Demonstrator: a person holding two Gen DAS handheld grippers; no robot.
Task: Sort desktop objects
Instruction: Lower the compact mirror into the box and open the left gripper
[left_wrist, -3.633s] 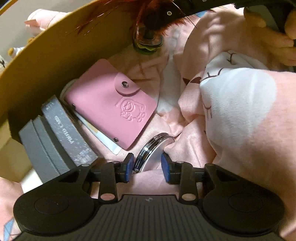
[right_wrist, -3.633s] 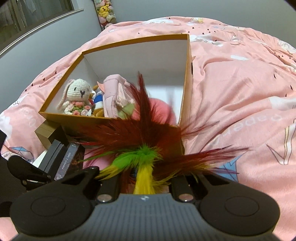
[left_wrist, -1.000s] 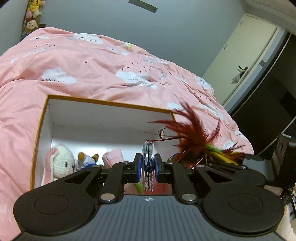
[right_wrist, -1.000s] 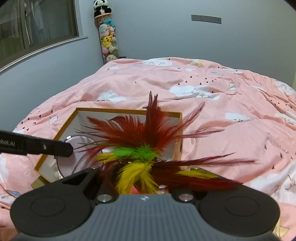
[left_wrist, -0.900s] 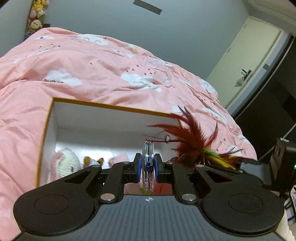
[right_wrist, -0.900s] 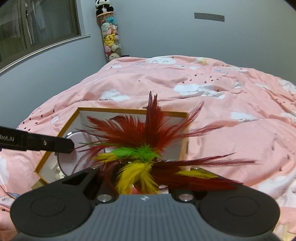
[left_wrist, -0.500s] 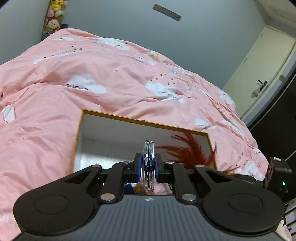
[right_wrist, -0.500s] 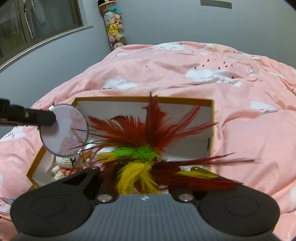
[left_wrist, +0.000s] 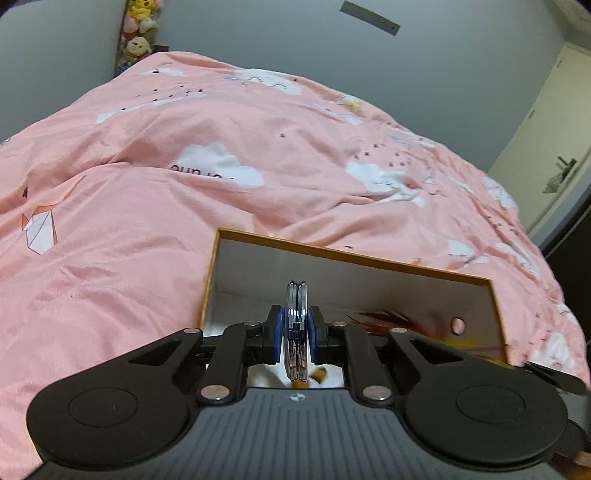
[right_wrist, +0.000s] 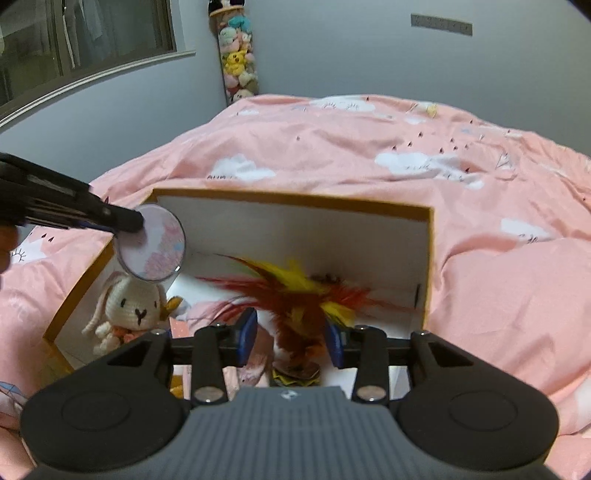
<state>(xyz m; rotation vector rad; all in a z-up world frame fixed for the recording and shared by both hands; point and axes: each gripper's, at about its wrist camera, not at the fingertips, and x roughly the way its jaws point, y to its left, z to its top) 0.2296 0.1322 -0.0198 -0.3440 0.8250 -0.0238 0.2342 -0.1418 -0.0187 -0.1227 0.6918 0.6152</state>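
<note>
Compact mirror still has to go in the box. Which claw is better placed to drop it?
Left. The left claw is shut on the compact mirror, held over the box rim. The right claw is opening, with the feather shuttlecock already inside.

Both wrist views look downward, close over shared box (left_wrist: 354, 258) (right_wrist: 295, 201).

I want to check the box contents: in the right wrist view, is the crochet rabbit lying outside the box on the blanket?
No, the crochet rabbit sits inside the box, against its left wall, below the round mirror that the left gripper holds.
</note>
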